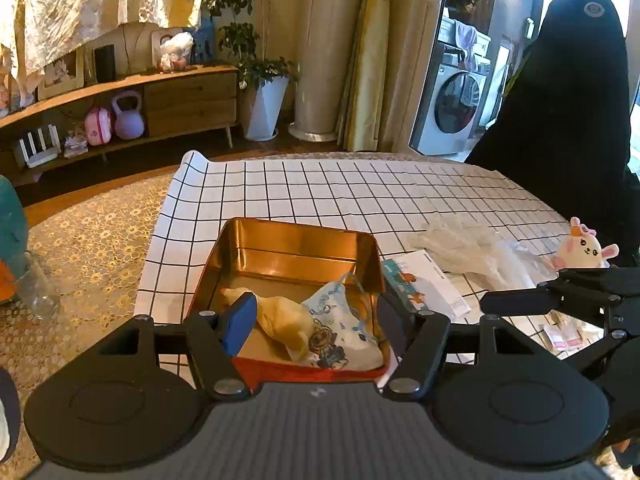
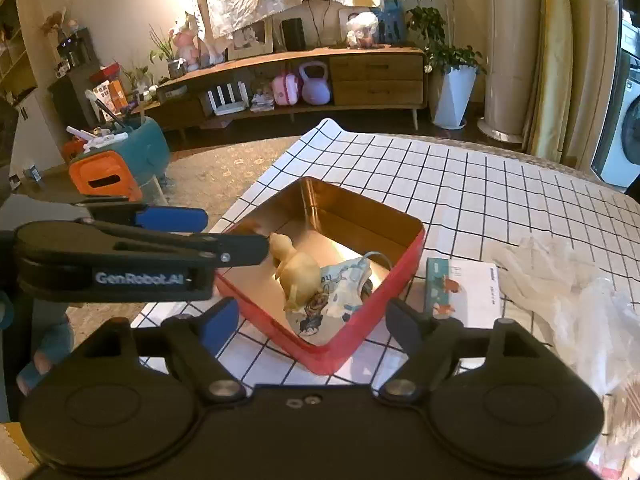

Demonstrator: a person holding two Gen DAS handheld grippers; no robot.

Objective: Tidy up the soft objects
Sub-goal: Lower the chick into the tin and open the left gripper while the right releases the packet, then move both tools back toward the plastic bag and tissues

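A red tin (image 1: 296, 232) (image 2: 400, 276) with a gold inside stands on the checked cloth. In it lie a yellow rubber glove (image 1: 280, 320) (image 2: 298, 274) and a printed child's face mask (image 1: 340, 328) (image 2: 340, 292). My left gripper (image 1: 316, 316) is open and empty, its fingers astride the tin's near end; it also shows in the right wrist view (image 2: 224, 236). My right gripper (image 2: 312, 320) is open and empty in front of the tin's near corner; it also shows in the left wrist view (image 1: 520, 300). A small plush bunny (image 1: 584, 246) sits on the table at the right.
A flat printed packet (image 1: 424, 280) (image 2: 464, 292) lies right of the tin. Clear plastic gloves or bags (image 1: 480, 248) (image 2: 580, 292) lie further right. Small pink sachets (image 1: 560, 336) lie near the right gripper. A black chair back (image 1: 560, 100) stands behind the table. An orange and teal bin (image 2: 116, 168) is at the left.
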